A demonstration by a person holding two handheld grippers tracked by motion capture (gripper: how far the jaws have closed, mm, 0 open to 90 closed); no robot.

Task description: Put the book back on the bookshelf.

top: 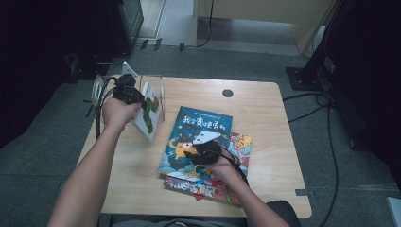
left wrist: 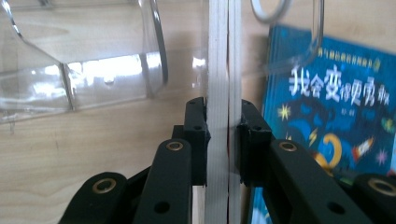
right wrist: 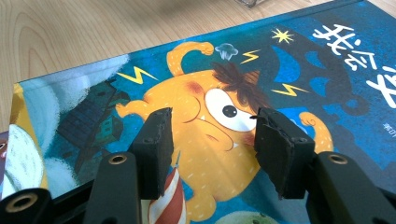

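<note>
one white book [top: 149,111] was held up on its edge near the table's [top: 265,101] back left corner, beside the clear rack [left wrist: 70,84]; it was pinched tight by the left gripper [left wrist: 223,135]. two books were left, it seemed. the right gripper [right wrist: 212,140] was kept half open over the blue book [top: 201,127], nothing held.

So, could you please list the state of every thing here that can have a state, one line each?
White book: closed, lifted on edge, clamped at its edge.
Left gripper: shut on the white book.
Blue book: closed, lying flat on top of the red book.
Red book: closed, flat on the table, partly covered.
Right gripper: open, over the blue book's cover.
Clear rack: standing on the table, slots empty as far as visible.
</note>
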